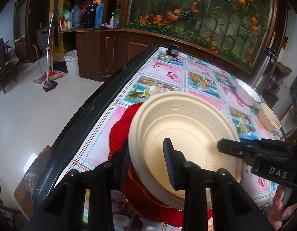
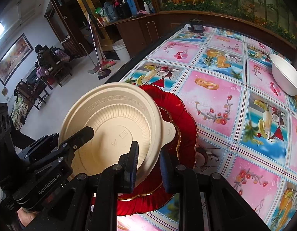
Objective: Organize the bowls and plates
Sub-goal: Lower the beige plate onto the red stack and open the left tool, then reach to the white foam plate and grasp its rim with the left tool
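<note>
A cream plate [image 1: 187,127] with a ribbed well is held tilted over a red scalloped plate [image 1: 119,130] near the table's left edge. My left gripper [image 1: 147,163] is shut on the cream plate's near rim, one finger inside the well, one outside. In the right wrist view the cream plate [image 2: 113,123] shows its tab handle, and my right gripper [image 2: 148,165] is shut on its opposite rim above the red plate [image 2: 179,115]. Each gripper shows in the other's view, the right one [image 1: 235,148] and the left one [image 2: 81,136].
A white bowl [image 1: 247,93] and a cream bowl [image 1: 269,118] sit at the table's far right; the white bowl also shows in the right wrist view [image 2: 287,78]. A steel thermos [image 1: 264,71] stands behind them. A small black device [image 1: 172,50] sits at the far edge. The fruit-print tablecloth [image 2: 225,100] covers the table.
</note>
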A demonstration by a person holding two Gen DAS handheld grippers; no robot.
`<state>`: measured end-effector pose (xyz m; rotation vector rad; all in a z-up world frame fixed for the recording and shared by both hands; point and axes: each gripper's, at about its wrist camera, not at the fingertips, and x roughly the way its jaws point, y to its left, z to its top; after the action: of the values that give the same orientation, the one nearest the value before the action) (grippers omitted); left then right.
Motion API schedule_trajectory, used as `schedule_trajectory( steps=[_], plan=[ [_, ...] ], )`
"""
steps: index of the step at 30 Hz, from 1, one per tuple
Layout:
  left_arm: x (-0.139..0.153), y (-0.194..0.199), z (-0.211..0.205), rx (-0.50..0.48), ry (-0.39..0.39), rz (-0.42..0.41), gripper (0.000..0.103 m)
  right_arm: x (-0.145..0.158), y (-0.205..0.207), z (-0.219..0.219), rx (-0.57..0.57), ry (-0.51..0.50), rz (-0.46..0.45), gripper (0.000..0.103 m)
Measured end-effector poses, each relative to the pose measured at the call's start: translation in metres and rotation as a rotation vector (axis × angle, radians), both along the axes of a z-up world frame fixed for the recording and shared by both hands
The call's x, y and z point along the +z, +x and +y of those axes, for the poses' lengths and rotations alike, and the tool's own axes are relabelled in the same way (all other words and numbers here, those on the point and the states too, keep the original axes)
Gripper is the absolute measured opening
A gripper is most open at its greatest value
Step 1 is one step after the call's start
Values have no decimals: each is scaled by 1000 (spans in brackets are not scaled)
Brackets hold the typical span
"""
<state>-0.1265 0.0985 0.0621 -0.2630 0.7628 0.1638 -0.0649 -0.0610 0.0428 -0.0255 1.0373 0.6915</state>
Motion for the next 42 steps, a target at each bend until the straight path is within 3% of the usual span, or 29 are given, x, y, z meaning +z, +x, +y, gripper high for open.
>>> schedule_trajectory(
  steps=[7,14,18,22,24,28,31,34,38,42],
  plan=[
    [11,-9,6,32,-12,-37,42,12,-3,-11,-16,24,-30,35],
    [39,-25,-6,20,21,-112,42,27,-1,-45,-66,118,-23,35],
    [59,-30,-35,-52,56,-161,47,32,5,-82,-134,164,-18,35],
    [66,-29,-85,-190,81,-171,50,35,15,-124,-220,186,-25,35],
    [60,-26,-116,-284,84,-156,51,35,19,-146,-262,188,-30,35],
    [25,-4,-183,-497,44,-47,51,35,29,-191,-353,190,-35,35],
    [-7,15,-216,-556,45,43,51,40,39,-217,-405,175,-45,35],
    [-31,32,-235,-570,70,106,51,47,55,-240,-450,150,-57,35],
    [-41,40,-243,-557,112,115,51,57,90,-262,-484,136,-62,35],
    [-47,43,-241,-569,76,137,51,56,140,-261,-480,132,-14,35]
  ],
)
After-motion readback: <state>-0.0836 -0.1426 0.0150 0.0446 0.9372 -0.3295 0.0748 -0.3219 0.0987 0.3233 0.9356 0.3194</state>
